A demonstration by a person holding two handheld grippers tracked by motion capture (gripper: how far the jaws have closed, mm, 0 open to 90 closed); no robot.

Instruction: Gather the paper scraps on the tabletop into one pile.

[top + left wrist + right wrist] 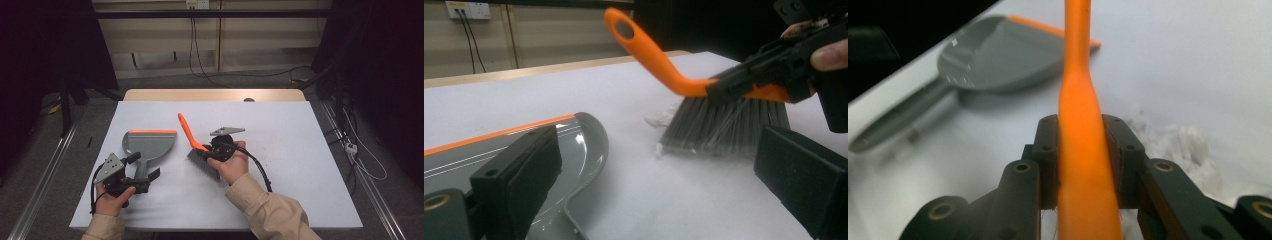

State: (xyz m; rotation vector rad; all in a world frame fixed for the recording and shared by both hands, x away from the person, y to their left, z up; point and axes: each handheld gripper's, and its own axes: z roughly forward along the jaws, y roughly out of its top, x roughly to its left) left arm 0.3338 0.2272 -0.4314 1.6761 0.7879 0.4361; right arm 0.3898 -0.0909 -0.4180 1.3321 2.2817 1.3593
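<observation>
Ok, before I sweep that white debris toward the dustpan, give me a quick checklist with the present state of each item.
1. Right gripper clamped on the brush handle: ok, both jaws press the orange handle.
2. Bristles down on the table: ok, they rest on the white surface.
3. White debris beside the bristles: ok, it lies at their edge, on the dustpan side.
4. Dustpan lying flat: ok.
5. Left gripper holding the dustpan: not ok, its jaws stand open by the dustpan handle, gripping nothing.
6. Dustpan's orange lip facing the debris: not ok, the lip faces the table's far edge.
</observation>
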